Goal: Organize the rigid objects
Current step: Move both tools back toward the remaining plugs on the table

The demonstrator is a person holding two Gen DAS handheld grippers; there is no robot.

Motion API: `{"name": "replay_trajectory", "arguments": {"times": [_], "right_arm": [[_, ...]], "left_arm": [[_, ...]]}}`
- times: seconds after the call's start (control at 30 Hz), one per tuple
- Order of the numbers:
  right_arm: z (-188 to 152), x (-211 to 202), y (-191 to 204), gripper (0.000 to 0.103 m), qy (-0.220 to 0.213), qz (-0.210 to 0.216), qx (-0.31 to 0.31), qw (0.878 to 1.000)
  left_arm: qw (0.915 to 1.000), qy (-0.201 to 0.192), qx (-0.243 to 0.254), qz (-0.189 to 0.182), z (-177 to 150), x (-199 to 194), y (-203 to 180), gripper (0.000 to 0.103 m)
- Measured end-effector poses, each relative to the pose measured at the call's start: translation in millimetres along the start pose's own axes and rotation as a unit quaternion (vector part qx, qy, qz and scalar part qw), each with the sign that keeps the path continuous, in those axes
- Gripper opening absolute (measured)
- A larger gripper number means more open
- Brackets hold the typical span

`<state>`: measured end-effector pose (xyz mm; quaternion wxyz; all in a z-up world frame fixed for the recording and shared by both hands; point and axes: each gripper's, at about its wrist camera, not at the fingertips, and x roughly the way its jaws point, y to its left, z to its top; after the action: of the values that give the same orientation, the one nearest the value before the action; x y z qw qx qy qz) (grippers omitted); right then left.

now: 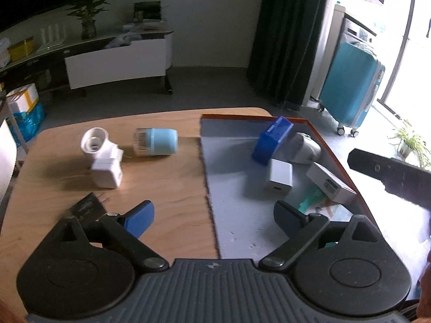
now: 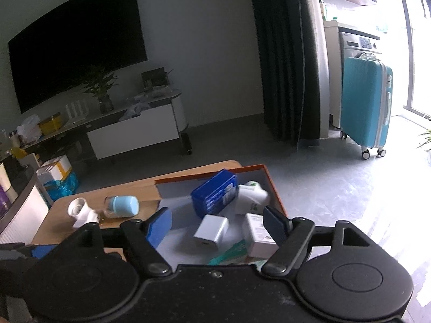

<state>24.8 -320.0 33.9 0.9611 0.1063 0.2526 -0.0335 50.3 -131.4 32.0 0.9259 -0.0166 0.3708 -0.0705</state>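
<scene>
An orange-rimmed box lid (image 1: 237,202) lies on the right of the wooden table (image 1: 167,188). In it are a blue box (image 1: 272,141), a white charger (image 1: 278,179), a white bottle (image 1: 305,148), a white carton (image 1: 330,183) and a green packet (image 1: 313,200). On the bare table lie a light blue cup (image 1: 157,142), a white pipe fitting (image 1: 95,140), a white adapter (image 1: 107,172) and a dark card (image 1: 87,206). My left gripper (image 1: 214,219) is open and empty over the lid's near edge. My right gripper (image 2: 218,222) is open and empty above the charger (image 2: 210,231).
A teal suitcase (image 1: 353,80) stands on the floor to the right, beside a dark curtain (image 1: 285,35). A TV stand (image 1: 115,59) with a plant is behind the table. The other gripper's body (image 1: 390,175) shows at the right edge of the left wrist view.
</scene>
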Motion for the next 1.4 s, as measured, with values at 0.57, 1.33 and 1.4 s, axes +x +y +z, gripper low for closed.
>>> {"name": "replay_trajectory", "arguments": {"times": [0.57, 1.33, 1.4], "right_arm": [[-15.5, 17.0, 68.3, 0.090, 0.035, 0.047, -0.049, 0.997], [-43.3, 59.9, 139.5, 0.090, 0.090, 0.103, -0.095, 0.986], [-45.7, 65.9, 148.3, 0.090, 0.096, 0.109, -0.097, 0.985]], "left_arm": [[0.9969, -0.006, -0.066, 0.043, -17.4, -13.6, 78.5, 0.100], [0.9840, 0.004, -0.147, 0.101, -36.1, -5.8, 174.4, 0.102], [0.9828, 0.003, -0.154, 0.102, -36.1, -5.9, 180.3, 0.102]]}}
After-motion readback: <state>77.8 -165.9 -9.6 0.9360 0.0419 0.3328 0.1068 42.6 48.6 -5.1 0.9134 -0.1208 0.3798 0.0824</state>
